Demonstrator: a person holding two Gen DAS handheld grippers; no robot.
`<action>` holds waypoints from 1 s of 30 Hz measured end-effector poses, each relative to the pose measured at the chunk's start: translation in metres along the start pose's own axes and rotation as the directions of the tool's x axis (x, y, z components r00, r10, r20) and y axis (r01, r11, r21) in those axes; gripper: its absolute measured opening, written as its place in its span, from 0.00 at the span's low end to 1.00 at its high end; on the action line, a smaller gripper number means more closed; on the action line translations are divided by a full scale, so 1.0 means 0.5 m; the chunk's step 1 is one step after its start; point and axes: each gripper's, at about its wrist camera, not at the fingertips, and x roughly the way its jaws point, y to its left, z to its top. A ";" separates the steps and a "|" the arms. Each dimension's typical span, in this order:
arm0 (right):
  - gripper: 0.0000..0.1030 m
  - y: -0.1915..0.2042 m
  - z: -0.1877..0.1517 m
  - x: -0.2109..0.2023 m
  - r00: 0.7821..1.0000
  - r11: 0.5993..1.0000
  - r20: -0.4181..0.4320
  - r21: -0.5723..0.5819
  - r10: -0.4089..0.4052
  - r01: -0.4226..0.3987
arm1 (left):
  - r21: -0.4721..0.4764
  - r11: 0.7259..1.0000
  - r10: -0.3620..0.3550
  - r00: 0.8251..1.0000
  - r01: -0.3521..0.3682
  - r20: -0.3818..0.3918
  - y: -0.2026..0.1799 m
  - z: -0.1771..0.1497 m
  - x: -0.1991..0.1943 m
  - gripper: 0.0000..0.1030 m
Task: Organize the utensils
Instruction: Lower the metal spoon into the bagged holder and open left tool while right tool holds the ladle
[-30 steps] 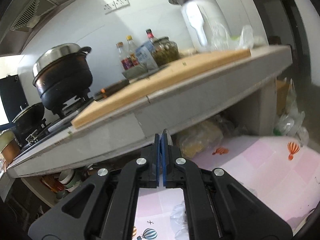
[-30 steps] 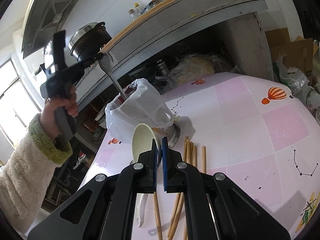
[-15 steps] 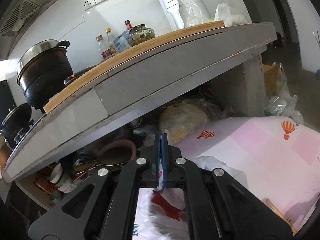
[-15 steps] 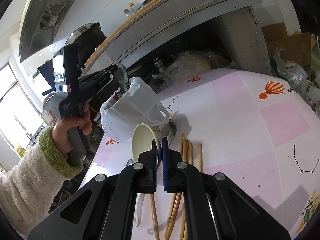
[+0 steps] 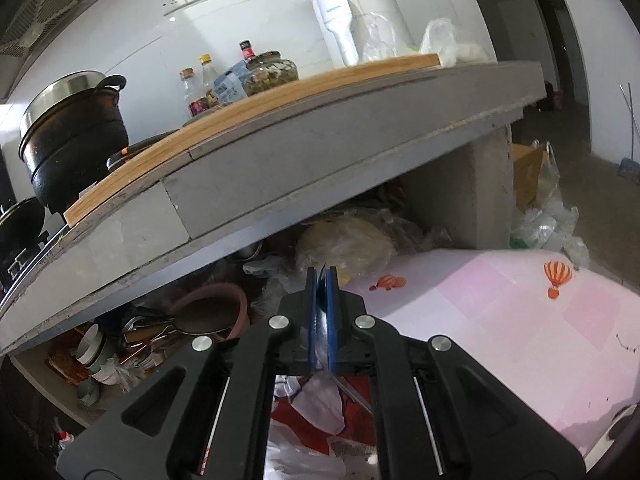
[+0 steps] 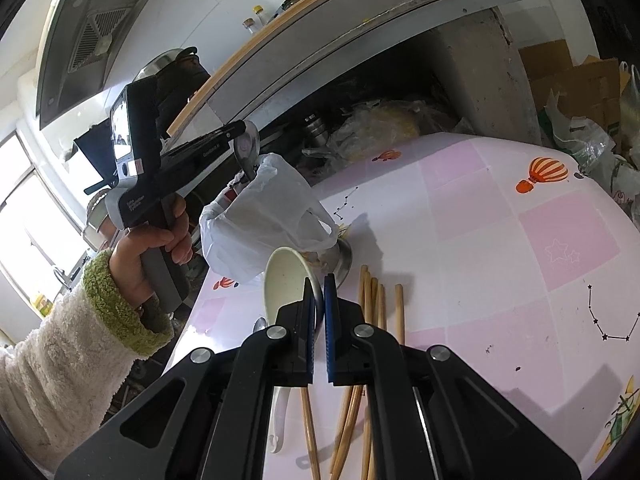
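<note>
A metal spoon (image 6: 248, 148) hangs handle-down into a white plastic bag (image 6: 260, 216) at the table's left edge. My left gripper (image 6: 240, 126) is shut on its bowl. In the left wrist view the spoon handle (image 5: 356, 400) runs down from the gripper (image 5: 320, 274) into the bag (image 5: 320, 404). My right gripper (image 6: 319, 292) is shut on the rim of a tilted cream bowl (image 6: 286, 280). Several wooden chopsticks (image 6: 372, 300) lie just right of the bowl. A white ceramic spoon (image 6: 276, 420) lies under the right gripper.
The pink patterned table (image 6: 500, 240) stretches to the right. A metal container (image 6: 345, 258) stands under the bag. Behind is a grey counter (image 5: 320, 152) with a black pot (image 5: 72, 148) and bottles. Clutter fills the shelf under the counter. A hand in a fleece sleeve (image 6: 80, 340) holds the left gripper.
My left gripper has come down and tipped forward with the spoon, whose handle now reaches into the white bag. The right gripper and the bowl have stayed still.
</note>
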 end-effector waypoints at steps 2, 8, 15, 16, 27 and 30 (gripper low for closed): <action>0.05 -0.001 -0.001 0.001 1.000 1.000 -0.002 0.002 -0.001 0.001 | -0.010 1.000 0.006 1.000 -0.006 0.009 0.003 0.000 0.003 0.03; 0.05 -0.003 -0.002 0.006 1.000 1.000 -0.008 0.008 -0.003 0.003 | -0.004 1.000 -0.026 0.999 0.026 0.026 -0.003 -0.004 0.004 0.04; 0.05 -0.004 -0.002 0.009 1.000 1.000 -0.013 0.011 -0.005 0.005 | -0.028 0.994 -0.103 0.994 0.102 -0.029 -0.012 -0.011 0.026 0.12; 0.05 -0.004 -0.002 0.008 1.000 1.000 -0.012 0.011 -0.005 0.005 | -0.019 0.996 -0.092 0.995 0.091 -0.038 -0.015 -0.014 0.030 0.14; 0.05 -0.008 0.000 0.006 1.000 1.000 -0.012 0.018 -0.006 0.006 | -0.042 0.993 -0.111 0.988 0.107 -0.109 -0.002 -0.035 0.034 0.10; 0.05 -0.004 0.001 0.005 1.000 1.000 -0.011 0.016 -0.008 0.008 | -0.084 0.988 -0.139 0.982 0.129 -0.126 0.011 -0.035 0.032 0.11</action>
